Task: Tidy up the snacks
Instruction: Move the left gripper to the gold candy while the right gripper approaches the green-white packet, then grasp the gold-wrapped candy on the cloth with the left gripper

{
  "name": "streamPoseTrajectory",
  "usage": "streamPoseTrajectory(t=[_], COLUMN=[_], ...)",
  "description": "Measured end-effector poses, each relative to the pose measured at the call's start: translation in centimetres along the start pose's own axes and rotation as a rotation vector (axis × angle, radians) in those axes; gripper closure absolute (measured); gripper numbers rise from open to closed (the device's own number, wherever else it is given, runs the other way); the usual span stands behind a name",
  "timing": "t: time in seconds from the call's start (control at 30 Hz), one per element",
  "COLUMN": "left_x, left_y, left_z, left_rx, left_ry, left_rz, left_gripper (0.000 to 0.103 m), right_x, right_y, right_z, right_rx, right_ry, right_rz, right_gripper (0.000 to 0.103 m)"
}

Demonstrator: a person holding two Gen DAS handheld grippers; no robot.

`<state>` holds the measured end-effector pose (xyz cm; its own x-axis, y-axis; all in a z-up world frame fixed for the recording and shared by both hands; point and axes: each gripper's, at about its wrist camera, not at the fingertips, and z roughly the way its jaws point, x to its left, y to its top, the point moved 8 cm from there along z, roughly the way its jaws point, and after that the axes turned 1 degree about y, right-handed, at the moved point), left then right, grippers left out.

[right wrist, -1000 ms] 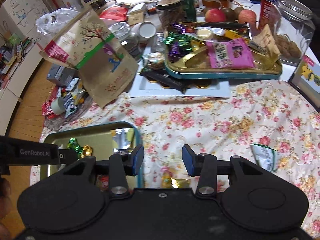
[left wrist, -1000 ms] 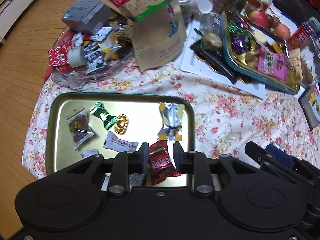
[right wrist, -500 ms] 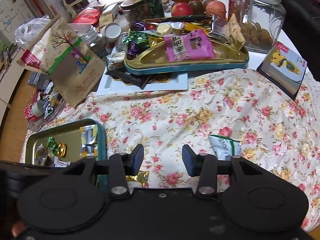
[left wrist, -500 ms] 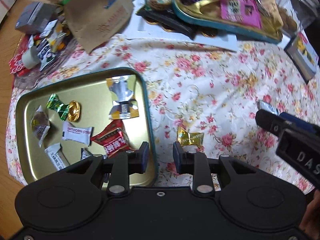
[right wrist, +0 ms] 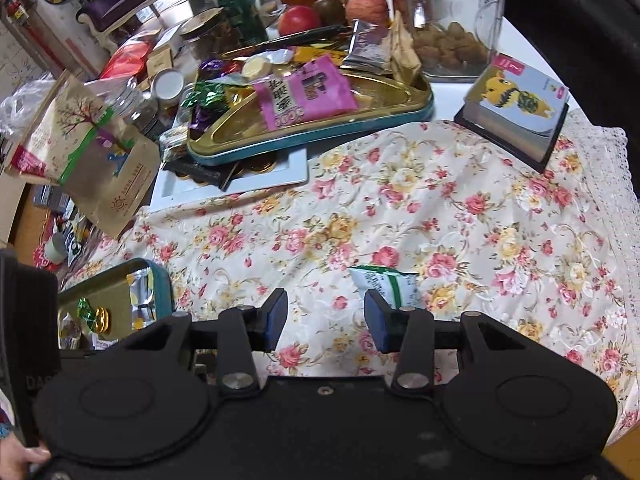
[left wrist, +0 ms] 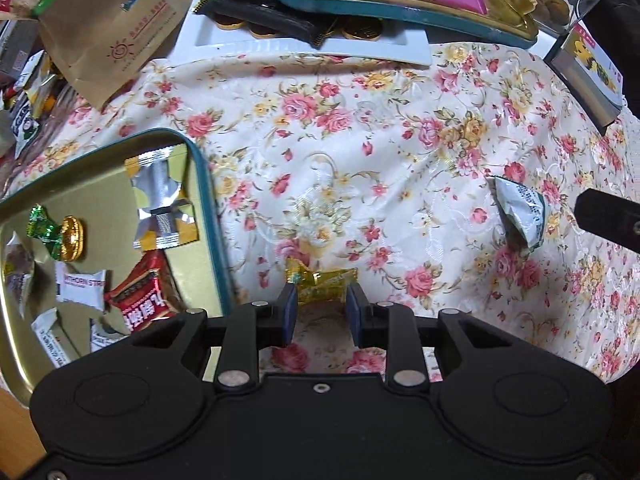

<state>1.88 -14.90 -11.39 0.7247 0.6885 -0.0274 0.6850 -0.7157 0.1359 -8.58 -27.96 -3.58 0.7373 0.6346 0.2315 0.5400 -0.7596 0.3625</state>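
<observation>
A gold tin tray (left wrist: 210, 200) with a teal rim lies at the left on the floral cloth and holds several wrapped snacks, among them a red packet (left wrist: 146, 294) and a silver packet (left wrist: 162, 204). A gold-wrapped candy (left wrist: 322, 282) lies on the cloth just right of the tray. My left gripper (left wrist: 322, 308) is open, its tips on either side of the candy's near edge. A white and green packet (right wrist: 386, 286) lies on the cloth; it also shows in the left wrist view (left wrist: 518, 210). My right gripper (right wrist: 326, 314) is open, its right fingertip just in front of that packet.
A second gold tray (right wrist: 416, 98) with a pink packet sits on a white plate (right wrist: 296, 168) at the back. A brown paper bag (right wrist: 100, 152), a glass cookie jar (right wrist: 452, 20), fruit, cans and a small book (right wrist: 516, 108) crowd the far table.
My left gripper moved right, off the tray, and now straddles the gold candy. My right gripper moved right and forward toward the white and green packet. Both stayed open.
</observation>
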Motion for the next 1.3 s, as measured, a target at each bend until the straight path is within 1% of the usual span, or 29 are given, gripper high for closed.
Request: streamPoseTrajectory(t=[0.13,0.23,0.37,0.57,0.67,0.7,0.8,0.93,1.0,1.2,1.23,1.3], left_x=[-0.6,-1.0,-1.0,-1.0,-1.4,-1.6,-2.0,-2.6,-3.3,-4.7,-4.6,-4.1], left_y=[0.4,0.6,0.7,0.6,0.8,0.8,0.8,0.7,0.5,0.4,0.5,1.1], left_z=[0.4,0.7,1.0,1.9,1.9,1.9,2.1,2.4,2.3,1.9,1.5,0.5], left_rx=[-0.006,-0.001,-0.001,0.009,-0.005,-0.008,-0.012,-0.018,-0.011,0.011,0.001,-0.051], left_ry=[0.0,0.007,0.041,0.068,0.075,0.077,0.075,0.086,0.062,-0.062,-0.07,-0.059], left_rz=[0.003,0.007,0.012,0.008,0.024,0.029,0.036,0.057,0.061,0.085,0.091,0.123], left_gripper=[0.066,0.066,0.066,0.066,0.066,0.066,0.057,0.057,0.057,0.057,0.057,0.057], right_x=[-0.7,-0.6,-0.2,0.1,0.0,0.0,-0.1,-0.2,-0.2,-0.3,-0.4,-0.4], right_y=[0.2,0.2,0.2,0.3,0.3,0.2,0.2,0.2,0.3,0.4,0.4,0.5], right_z=[-0.6,-1.0,-1.2,-1.3,-1.3,-1.3,-1.2,-1.3,-1.4,-1.8,-1.8,-2.0], right_rx=[-0.005,-0.007,-0.009,-0.011,-0.011,-0.01,-0.009,-0.011,-0.014,-0.022,-0.023,-0.027], right_ry=[0.019,0.034,0.042,0.047,0.045,0.045,0.043,0.045,0.048,0.052,0.052,0.058], right_rz=[0.024,0.018,0.014,0.008,0.009,0.01,0.012,0.012,0.013,0.021,0.025,0.034], right_gripper=[0.058,0.058,0.058,0.058,0.058,0.058,0.058,0.058,0.058,0.058,0.058,0.058])
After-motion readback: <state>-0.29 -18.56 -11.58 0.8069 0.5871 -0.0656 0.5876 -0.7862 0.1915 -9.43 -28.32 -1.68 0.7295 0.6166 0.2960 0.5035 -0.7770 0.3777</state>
